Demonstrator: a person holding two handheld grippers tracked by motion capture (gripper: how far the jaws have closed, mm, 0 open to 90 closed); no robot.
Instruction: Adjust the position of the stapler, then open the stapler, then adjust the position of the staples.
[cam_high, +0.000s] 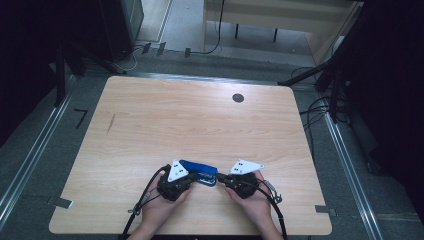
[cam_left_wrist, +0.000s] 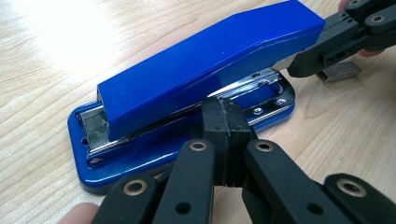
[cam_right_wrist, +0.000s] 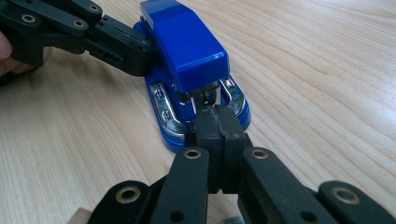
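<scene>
Hands (cam_high: 160, 205) lie nearest in the high view, each carrying a gripper; the blue stapler (cam_high: 200, 169) sits between them on the table (cam_high: 150, 115). Left gripper view: left gripper (cam_left_wrist: 227, 135) has jaws pressed together at the stapler's long side, whether pinching its base cannot be told; beyond, the right gripper (cam_left_wrist: 322, 70) holds a strip of staples (cam_left_wrist: 341, 72), unseen elsewhere. Right gripper view: right gripper (cam_right_wrist: 217, 128), jaws together, at the stapler's rear end. Judged: steadying done, loading remains.
</scene>
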